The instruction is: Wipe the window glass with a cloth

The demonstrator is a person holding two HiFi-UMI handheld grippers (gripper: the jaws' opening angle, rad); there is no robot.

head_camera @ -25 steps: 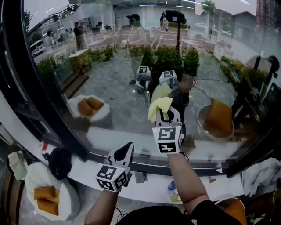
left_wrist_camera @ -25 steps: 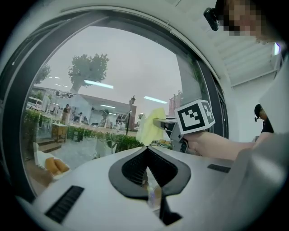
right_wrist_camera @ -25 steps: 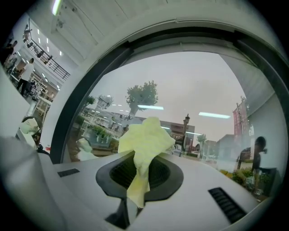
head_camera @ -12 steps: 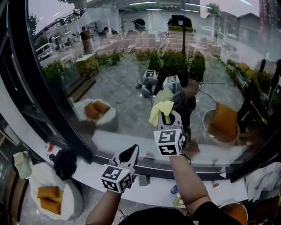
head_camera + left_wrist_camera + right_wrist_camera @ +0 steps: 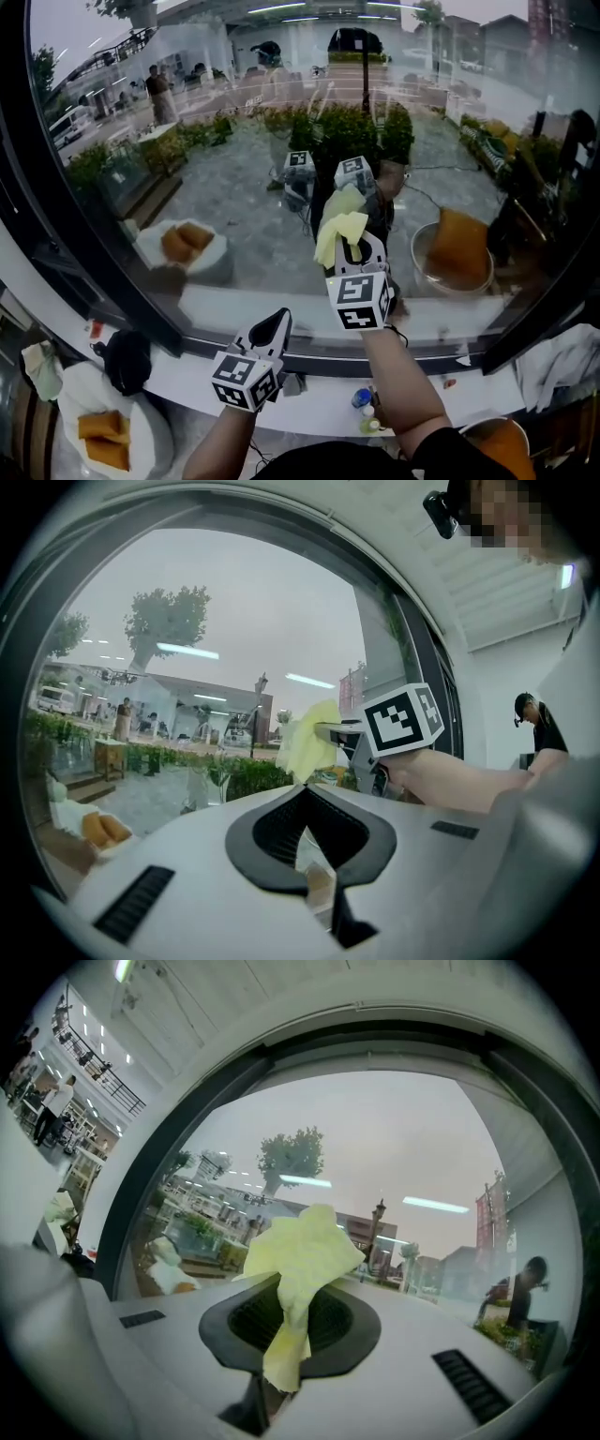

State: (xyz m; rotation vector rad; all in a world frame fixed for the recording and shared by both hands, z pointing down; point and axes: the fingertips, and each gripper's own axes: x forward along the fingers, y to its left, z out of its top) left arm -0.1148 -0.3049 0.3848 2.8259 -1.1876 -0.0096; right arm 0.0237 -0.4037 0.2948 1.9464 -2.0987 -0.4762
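- The window glass (image 5: 234, 141) fills most of the head view, with a paved yard and green shrubs outside. It also mirrors both grippers.
- A dark window frame (image 5: 42, 216) curves around the pane, and a white sill (image 5: 319, 408) runs along its lower edge.
- The right gripper (image 5: 354, 246) is raised in front of the pane, about mid-width. Its jaws are clamped on a yellow cloth (image 5: 339, 228).
- The left gripper (image 5: 277, 323) is held lower, over the sill and left of the right one. In its own view the jaws (image 5: 309, 832) are drawn together with nothing between them.
- In the right gripper view the cloth (image 5: 300, 1251) is pinched at its lower end, and the rest fans out above the jaws. In the head view its top edge meets its own reflection (so it lies against the glass).
- A small blue-capped bottle (image 5: 361, 398) stands on the sill below the right forearm.
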